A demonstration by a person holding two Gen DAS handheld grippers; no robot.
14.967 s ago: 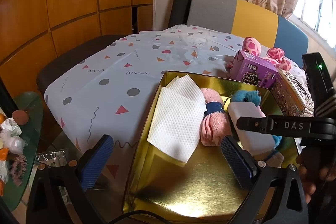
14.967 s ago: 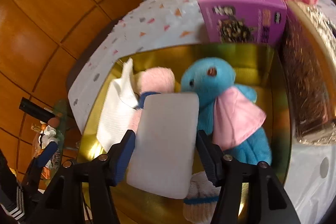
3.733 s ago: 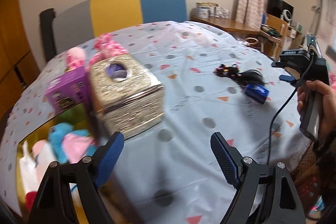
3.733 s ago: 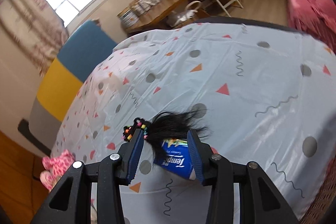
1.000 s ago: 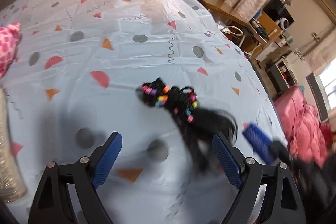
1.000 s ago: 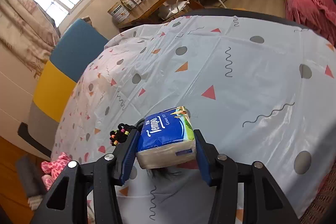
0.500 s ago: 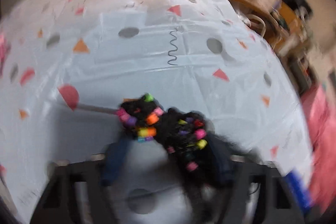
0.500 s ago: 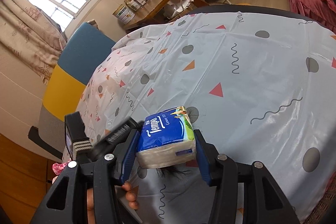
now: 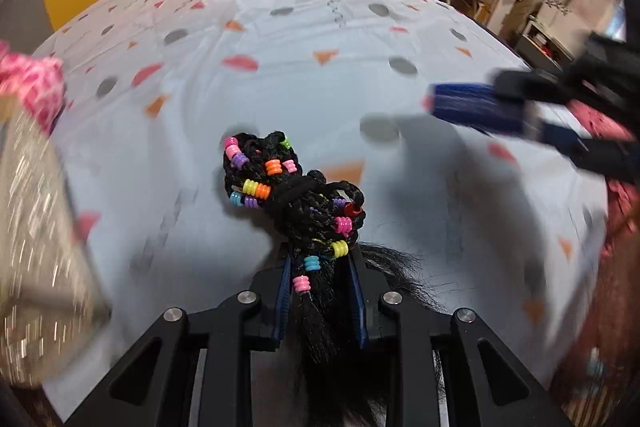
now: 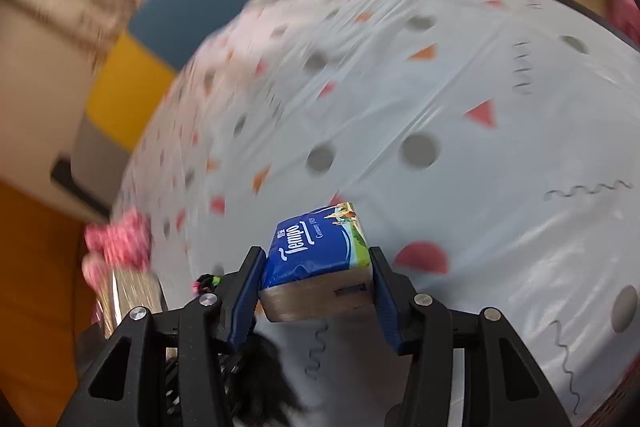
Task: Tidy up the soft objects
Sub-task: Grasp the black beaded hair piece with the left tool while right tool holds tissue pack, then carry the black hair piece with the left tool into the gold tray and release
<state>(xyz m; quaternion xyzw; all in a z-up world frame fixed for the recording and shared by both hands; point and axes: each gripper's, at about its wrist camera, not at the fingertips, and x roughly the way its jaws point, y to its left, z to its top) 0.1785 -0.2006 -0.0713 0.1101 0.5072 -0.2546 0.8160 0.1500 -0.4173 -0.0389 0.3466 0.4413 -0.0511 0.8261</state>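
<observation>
The left gripper (image 9: 320,291), black-framed with blue ribbed pads, has its jaws pressed in on a black braided hairpiece strung with small bright plastic beads (image 9: 296,203). The pads pinch the straight, fibrous tail end of it, where loose glossy strands fan out to the right of the jaws and below them. The hairpiece's long axis runs almost straight away from this gripper, leaning a little to the left in the left wrist view. Its thick, knotted, bumpy head points away, lying against the table, and a black elastic band wraps its middle. The beads are short ribbed cylinders in pink, orange, yellow, purple, cyan and green.

The right gripper (image 10: 318,291), of the same build, pinches a soft rectangular pack of paper tissues in a glossy blue plastic wrapper (image 10: 316,259), one pad on each long side. The pack is off the table, its printed blue face up and its long axis running away from the gripper, tilted slightly right. The clear end faces the camera, with pale layered tissue showing through it.

Both grippers are over a round table covered by a smooth, slightly wrinkled pale blue plastic cloth printed with grey dots, red and orange triangles and squiggles (image 9: 280,67). At the left edge stand a blurred, glittery gold box (image 9: 28,227) and, beyond it, a fuzzy pink-and-white patterned plush thing (image 9: 32,87).
</observation>
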